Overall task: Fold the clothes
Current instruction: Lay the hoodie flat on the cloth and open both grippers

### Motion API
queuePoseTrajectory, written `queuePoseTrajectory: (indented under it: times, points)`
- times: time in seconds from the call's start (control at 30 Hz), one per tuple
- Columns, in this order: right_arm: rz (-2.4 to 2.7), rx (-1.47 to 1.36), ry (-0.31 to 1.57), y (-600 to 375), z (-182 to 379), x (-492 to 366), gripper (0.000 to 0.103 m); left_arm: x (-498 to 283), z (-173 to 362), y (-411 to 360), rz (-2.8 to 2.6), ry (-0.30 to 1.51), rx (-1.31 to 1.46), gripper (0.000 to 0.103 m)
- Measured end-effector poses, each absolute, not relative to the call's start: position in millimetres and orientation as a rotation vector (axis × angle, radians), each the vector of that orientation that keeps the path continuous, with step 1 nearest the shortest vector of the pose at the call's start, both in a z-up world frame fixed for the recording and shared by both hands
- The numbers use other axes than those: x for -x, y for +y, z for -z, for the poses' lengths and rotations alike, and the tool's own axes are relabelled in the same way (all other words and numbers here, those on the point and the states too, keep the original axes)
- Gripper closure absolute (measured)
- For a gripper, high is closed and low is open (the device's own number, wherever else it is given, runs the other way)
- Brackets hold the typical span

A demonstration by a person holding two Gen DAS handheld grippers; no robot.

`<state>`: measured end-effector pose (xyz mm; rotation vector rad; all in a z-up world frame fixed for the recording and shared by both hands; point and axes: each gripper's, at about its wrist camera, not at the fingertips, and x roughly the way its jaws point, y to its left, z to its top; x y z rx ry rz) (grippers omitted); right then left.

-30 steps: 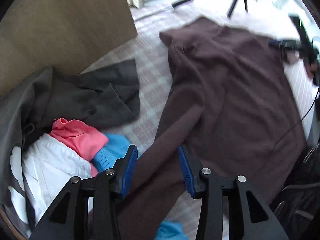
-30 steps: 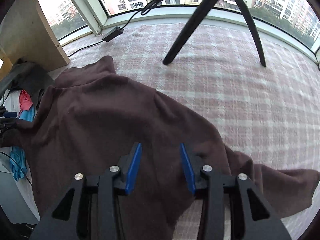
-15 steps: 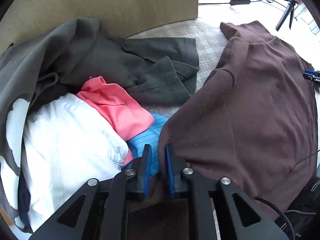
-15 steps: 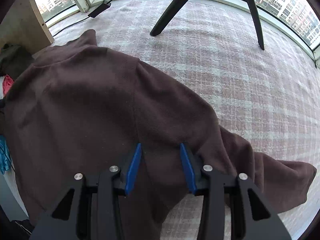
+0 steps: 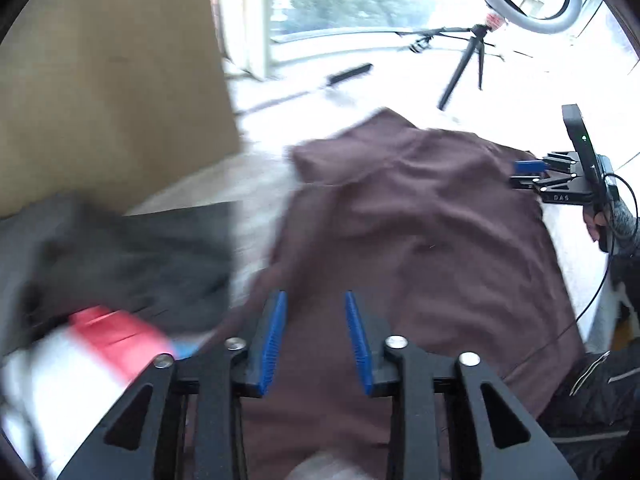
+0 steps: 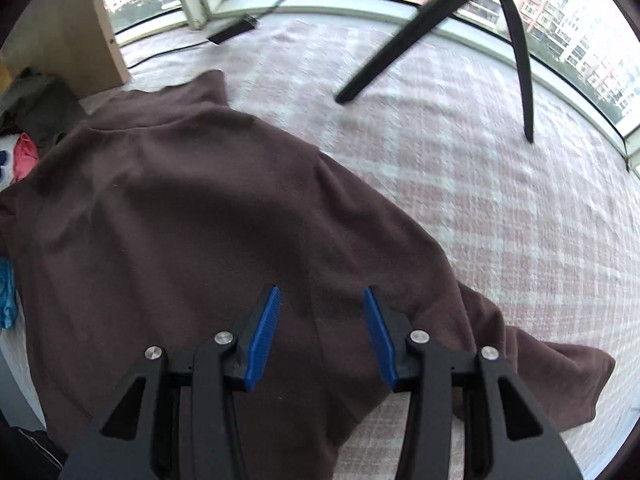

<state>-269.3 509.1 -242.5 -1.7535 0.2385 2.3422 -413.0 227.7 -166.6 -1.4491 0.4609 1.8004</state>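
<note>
A dark brown long-sleeved top [image 5: 420, 232] lies spread on the pink checked cover [image 6: 480, 180], collar [image 6: 200, 92] towards the window. My left gripper [image 5: 314, 336] hangs over its near left part. Its jaws are closing, a gap still shows between the blue pads, and brown cloth lies under them without being pressed. My right gripper [image 6: 320, 332] stands open just above the cloth where the right sleeve [image 6: 540, 380] joins the body. Across the top, the right gripper [image 5: 528, 174] also appears in the left wrist view, held by a hand [image 5: 600, 224].
To the left lies a blurred pile of clothes: a grey garment [image 5: 120, 248], a red piece [image 5: 116, 340], white cloth [image 5: 60, 392]. A wooden panel [image 5: 112, 80] rises behind it. A black tripod [image 6: 420, 40] and cables stand on the cover near the window.
The left wrist view has swung from the clothes pile back over the brown top, and its jaws look wider apart than half a second ago. The right gripper has barely shifted.
</note>
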Motion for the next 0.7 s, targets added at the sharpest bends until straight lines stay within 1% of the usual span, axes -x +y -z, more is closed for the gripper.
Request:
queuePoseTrajectory:
  times: [0.03, 0.07, 0.1, 0.13, 0.17, 0.2, 0.27, 0.37, 0.4, 0.47, 0.5, 0.57, 0.63, 0.7]
  points:
    - [-2.345, 1.759, 0.229, 508.0, 244.0, 270.5, 0.06, 415.4, 174.2, 232.2, -1.807, 0.473, 1.455, 0.085]
    - [-2.342, 1.766, 0.223, 506.4, 245.6, 273.1, 0.064, 417.2, 180.9, 236.1, -1.819, 0.496, 1.46, 0.085]
    - [-2.332, 1.776, 0.228, 507.6, 248.8, 274.4, 0.073, 419.0, 187.5, 240.0, -1.832, 0.519, 1.464, 0.084]
    - [-2.319, 1.787, 0.237, 510.1, 252.7, 274.7, 0.075, 423.8, 195.9, 238.1, -1.864, 0.572, 1.496, 0.084]
    - [-2.305, 1.792, 0.251, 513.6, 256.5, 274.2, 0.075, 429.5, 204.8, 234.5, -1.901, 0.635, 1.535, 0.089]
    - [-2.292, 1.795, 0.266, 517.5, 260.2, 273.2, 0.075, 434.4, 208.0, 227.0, -1.908, 0.609, 1.575, 0.092]
    - [-2.304, 1.789, 0.31, 522.7, 261.6, 270.4, 0.075, 440.0, 204.5, 211.9, -1.913, 0.503, 1.618, 0.092]
    - [-2.3, 1.796, 0.319, 522.4, 259.5, 270.4, 0.075, 430.0, 176.2, 211.8, -1.922, 0.426, 1.527, 0.092]
    - [-2.316, 1.783, 0.328, 521.4, 256.4, 271.1, 0.075, 426.1, 169.3, 216.6, -1.912, 0.403, 1.494, 0.087]
    - [-2.358, 1.738, 0.354, 520.2, 248.6, 273.5, 0.075, 422.0, 168.5, 230.0, -1.891, 0.396, 1.457, 0.084]
    - [-2.378, 1.711, 0.368, 520.4, 245.2, 276.1, 0.075, 424.1, 174.3, 235.1, -1.887, 0.404, 1.462, 0.084]
    - [-2.405, 1.678, 0.386, 520.8, 242.4, 283.7, 0.075, 430.5, 189.0, 244.4, -1.885, 0.427, 1.483, 0.084]
    - [-2.435, 1.66, 0.386, 522.7, 243.5, 295.0, 0.075, 436.0, 192.6, 243.9, -1.912, 0.437, 1.501, 0.084]
    - [-2.452, 1.677, 0.384, 525.9, 251.9, 308.4, 0.075, 441.4, 194.7, 242.2, -1.942, 0.444, 1.518, 0.088]
